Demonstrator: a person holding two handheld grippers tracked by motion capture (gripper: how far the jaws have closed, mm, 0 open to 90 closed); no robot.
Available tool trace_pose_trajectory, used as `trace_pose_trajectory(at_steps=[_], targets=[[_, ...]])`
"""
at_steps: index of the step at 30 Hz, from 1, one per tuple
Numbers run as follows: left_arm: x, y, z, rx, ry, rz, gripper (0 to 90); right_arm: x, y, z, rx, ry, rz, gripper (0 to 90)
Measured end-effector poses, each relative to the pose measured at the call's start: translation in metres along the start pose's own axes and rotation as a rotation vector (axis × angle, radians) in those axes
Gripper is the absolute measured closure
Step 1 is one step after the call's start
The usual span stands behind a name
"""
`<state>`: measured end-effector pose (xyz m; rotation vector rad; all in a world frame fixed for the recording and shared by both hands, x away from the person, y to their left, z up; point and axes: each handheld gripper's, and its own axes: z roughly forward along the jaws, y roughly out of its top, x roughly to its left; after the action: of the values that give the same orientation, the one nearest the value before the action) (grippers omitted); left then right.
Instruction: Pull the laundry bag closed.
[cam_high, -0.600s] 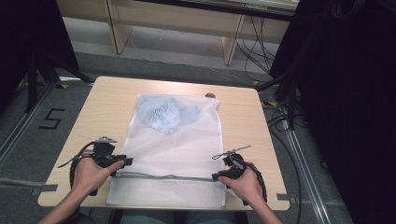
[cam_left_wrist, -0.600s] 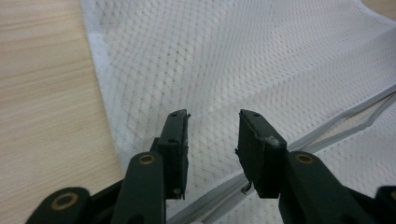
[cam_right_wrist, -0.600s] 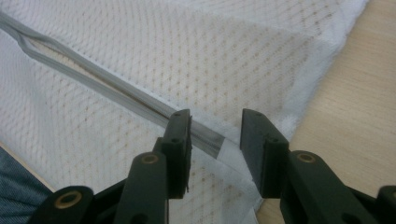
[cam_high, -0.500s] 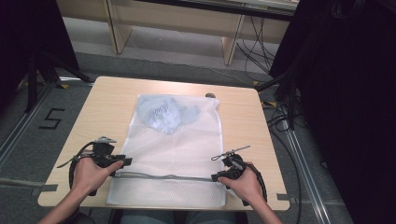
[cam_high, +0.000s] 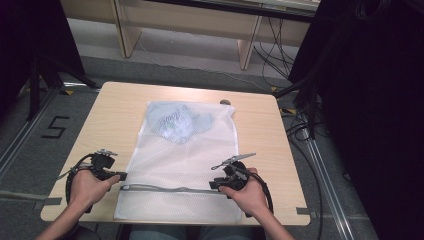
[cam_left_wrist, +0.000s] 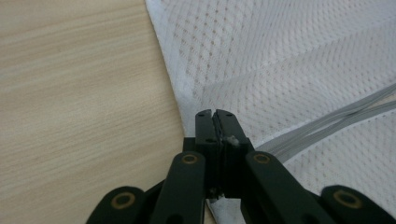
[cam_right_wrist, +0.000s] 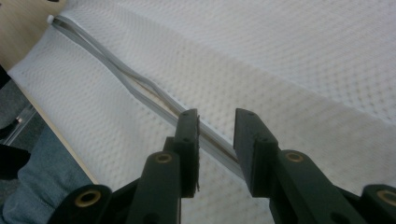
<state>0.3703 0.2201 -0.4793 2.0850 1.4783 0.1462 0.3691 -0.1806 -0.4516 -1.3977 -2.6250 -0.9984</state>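
Right now your left gripper (cam_left_wrist: 215, 122) is clamped on the edge of the mesh bag (cam_high: 182, 165) lying mid-table (cam_high: 110, 115); your right gripper (cam_right_wrist: 215, 135) stands open astride its grey zipper (cam_right_wrist: 140, 88). From above, pale blue cloth (cam_high: 176, 120) shows inside the bag's far end.

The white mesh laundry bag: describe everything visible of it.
The white mesh laundry bag lies flat on the light wooden table, its near edge at the table's front. A grey zipper runs across near that end. Pale blue fabric shows through the far end. The left gripper is shut on the bag's edge; the right gripper, open, straddles the zipper.
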Motion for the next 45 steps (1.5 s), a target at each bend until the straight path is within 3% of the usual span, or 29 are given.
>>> trace_pose_trajectory(at_steps=[5, 8, 15, 19, 21, 23, 24, 27, 33, 45], targets=[[0.001, -0.001, 0.004, 0.041, -0.002, 0.008, 87.8, 0.012, 0.007, 0.011, 0.037, 0.002, -0.004, 68.5], [0.000, -0.001, 0.007, 0.045, -0.003, -0.018, 88.8, 0.018, 0.011, 0.017, 0.044, 0.023, -0.009, 68.9], [0.002, 0.000, 0.009, 0.048, 0.014, -0.025, 89.2, 0.030, 0.021, 0.028, 0.042, 0.030, -0.048, 70.8], [0.001, -0.001, 0.010, 0.045, 0.033, -0.001, 89.4, 0.039, 0.026, 0.032, 0.057, 0.034, -0.040, 71.4], [-0.001, -0.001, 0.011, 0.041, 0.031, -0.011, 89.4, 0.040, 0.026, 0.034, 0.062, 0.030, -0.046, 72.0], [-0.001, -0.001, 0.010, 0.069, 0.033, -0.005, 89.4, 0.046, 0.028, 0.039, 0.076, 0.029, -0.047, 73.5], [-0.001, 0.000, 0.010, 0.079, 0.034, -0.004, 89.5, 0.046, 0.028, 0.041, 0.057, 0.048, -0.085, 73.8], [-0.001, 0.000, 0.010, 0.084, 0.030, -0.014, 89.5, 0.054, 0.031, 0.047, 0.075, 0.049, -0.077, 74.1], [-0.001, -0.001, 0.011, 0.096, 0.030, -0.016, 89.5, 0.066, 0.040, 0.058, 0.067, 0.081, -0.110, 74.1], [-0.001, 0.000, 0.013, 0.122, 0.034, -0.030, 89.6, 0.088, 0.051, 0.084, 0.063, 0.135, -0.105, 74.6]])
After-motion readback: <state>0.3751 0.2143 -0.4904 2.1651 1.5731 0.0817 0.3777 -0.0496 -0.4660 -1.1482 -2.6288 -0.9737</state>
